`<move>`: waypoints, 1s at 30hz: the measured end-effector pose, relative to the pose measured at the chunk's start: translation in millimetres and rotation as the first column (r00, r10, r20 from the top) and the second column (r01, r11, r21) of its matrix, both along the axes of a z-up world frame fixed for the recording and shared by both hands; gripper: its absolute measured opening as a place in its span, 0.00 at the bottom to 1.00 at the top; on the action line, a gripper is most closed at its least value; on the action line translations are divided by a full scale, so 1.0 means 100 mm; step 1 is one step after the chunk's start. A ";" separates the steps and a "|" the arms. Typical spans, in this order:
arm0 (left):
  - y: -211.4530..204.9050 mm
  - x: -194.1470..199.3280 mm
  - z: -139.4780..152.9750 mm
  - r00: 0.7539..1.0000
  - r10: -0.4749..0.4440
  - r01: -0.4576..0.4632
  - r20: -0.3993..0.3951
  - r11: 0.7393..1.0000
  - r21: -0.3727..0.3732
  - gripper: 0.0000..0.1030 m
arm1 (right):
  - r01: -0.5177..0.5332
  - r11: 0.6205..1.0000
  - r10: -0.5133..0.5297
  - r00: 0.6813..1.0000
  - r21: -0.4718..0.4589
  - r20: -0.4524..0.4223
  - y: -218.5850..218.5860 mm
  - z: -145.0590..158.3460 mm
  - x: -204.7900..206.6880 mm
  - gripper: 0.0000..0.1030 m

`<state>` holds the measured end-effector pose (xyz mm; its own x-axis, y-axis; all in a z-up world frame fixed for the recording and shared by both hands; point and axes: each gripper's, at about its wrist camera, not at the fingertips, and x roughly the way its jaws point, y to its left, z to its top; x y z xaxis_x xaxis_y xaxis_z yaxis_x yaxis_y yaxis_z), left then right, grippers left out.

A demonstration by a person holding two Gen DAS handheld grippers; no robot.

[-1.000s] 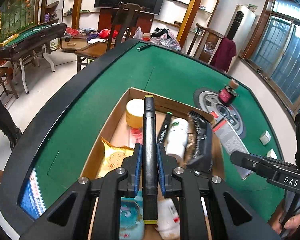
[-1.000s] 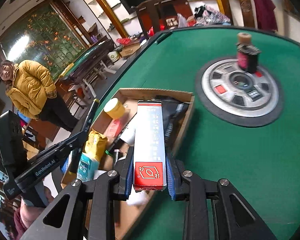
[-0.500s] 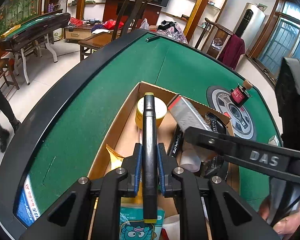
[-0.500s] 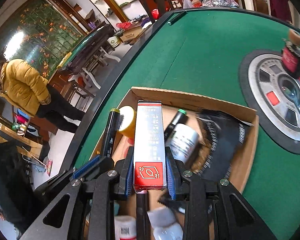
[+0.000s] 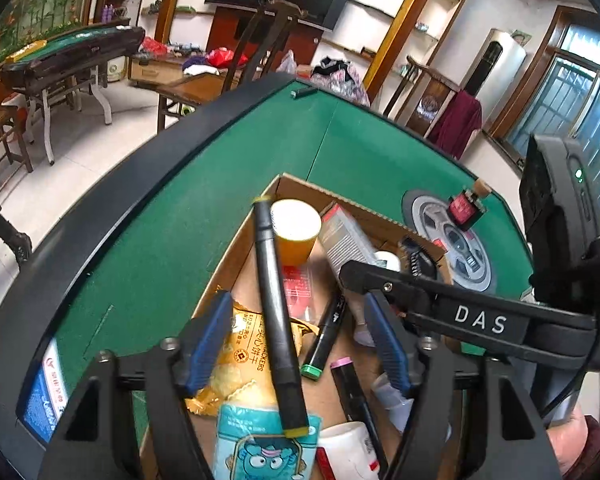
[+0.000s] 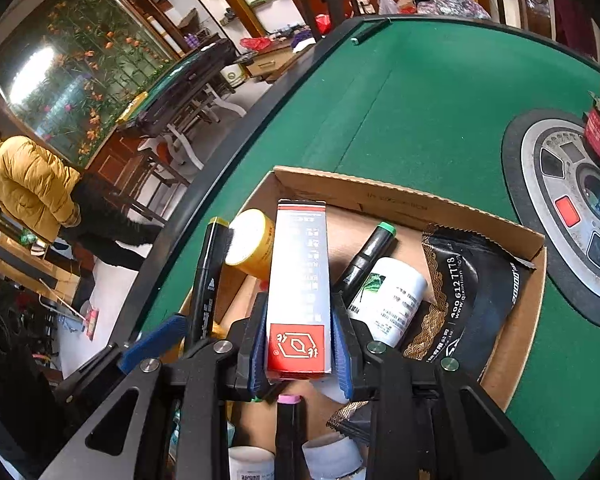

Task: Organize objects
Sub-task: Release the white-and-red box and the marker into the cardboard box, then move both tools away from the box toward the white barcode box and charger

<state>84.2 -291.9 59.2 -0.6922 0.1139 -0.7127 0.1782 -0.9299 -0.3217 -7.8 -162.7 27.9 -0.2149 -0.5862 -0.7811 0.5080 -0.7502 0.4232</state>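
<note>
An open cardboard box full of items sits on the green felt table. My left gripper hovers over it and its jaws are opening. A black marker with yellow ends lies tilted between the blue pads, and neither pad touches it. It rests on the snack bags below. The same marker shows at the left of the right wrist view. My right gripper is over the box, pads still against a red and white carton, its jaws starting to open. The carton also shows in the left wrist view.
Inside the box are a yellow tape roll, a green-capped marker, a yellow snack bag, a white bottle and a black pouch. A red ink bottle stands on a round grey panel. A person in a yellow jacket stands off the table.
My left gripper's jaws have spread and let go of the black marker, which now leans to the left. My right gripper carried the carton leftward over the box, then held still.
</note>
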 end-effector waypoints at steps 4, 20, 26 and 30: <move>0.07 0.08 0.07 1.000 -0.005 0.005 -0.008 1.000 0.000 0.72 | -0.005 1.000 0.005 1.000 -0.018 -0.023 0.09 0.07 0.08 0.44; 0.73 0.57 0.45 0.999 0.010 -0.017 -0.035 0.975 -0.220 0.85 | 0.097 0.993 -0.111 0.970 -0.072 -0.218 0.94 0.53 0.73 0.78; 1.06 0.70 0.59 0.998 -0.019 -0.002 -0.062 0.947 -0.321 0.88 | 0.123 0.989 -0.140 0.954 -0.079 -0.266 1.26 0.61 0.93 0.82; 1.24 0.74 0.64 0.997 -0.045 0.017 -0.066 0.926 -0.377 0.90 | 0.148 0.984 -0.169 0.951 -0.097 -0.259 1.47 0.60 0.96 0.83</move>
<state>158.1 -167.4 123.7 -0.7438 -0.1305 -0.6556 0.1368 -0.9897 0.0418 88.6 -15.4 87.8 -0.5033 -0.5825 -0.6382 0.4867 -0.8014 0.3476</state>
